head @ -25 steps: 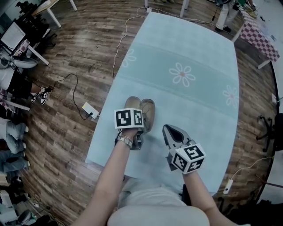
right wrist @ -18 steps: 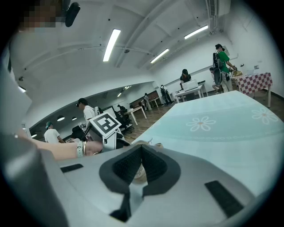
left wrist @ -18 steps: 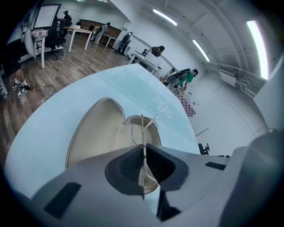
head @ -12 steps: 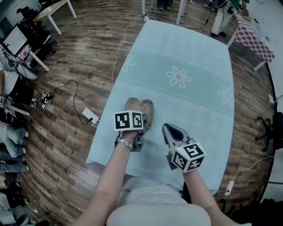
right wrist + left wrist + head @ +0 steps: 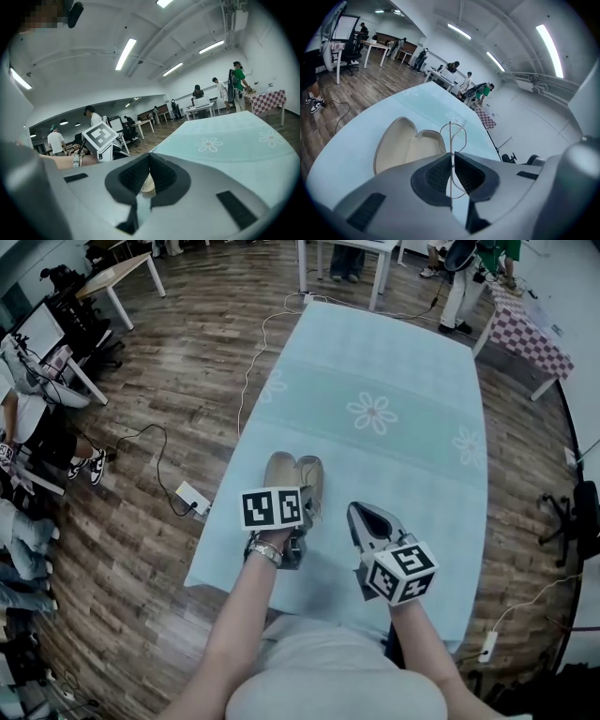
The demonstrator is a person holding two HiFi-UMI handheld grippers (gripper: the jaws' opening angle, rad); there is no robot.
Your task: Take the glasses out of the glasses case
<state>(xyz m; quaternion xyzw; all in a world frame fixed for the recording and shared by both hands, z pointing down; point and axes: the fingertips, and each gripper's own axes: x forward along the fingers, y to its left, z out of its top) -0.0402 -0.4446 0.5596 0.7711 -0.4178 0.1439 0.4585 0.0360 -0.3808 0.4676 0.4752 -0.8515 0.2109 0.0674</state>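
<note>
the person is wearing a pale grey top [image 5: 328,681] and a silver metal wristband [image 5: 265,550]. the left grey plastic gripper [image 5: 452,159] and the right grey plastic gripper [image 5: 363,514] are each carrying black ribbed pads [image 5: 436,176] and a white cube with black square markers [image 5: 273,509].

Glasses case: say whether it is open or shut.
Open: both beige-lined halves of the glasses case lie spread on the table, and the left hand-held gripper pinches the glasses.

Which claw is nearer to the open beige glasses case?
Left. The left claw hangs at the near end of the open beige glasses case; the right claw stands apart, to its right.
</note>
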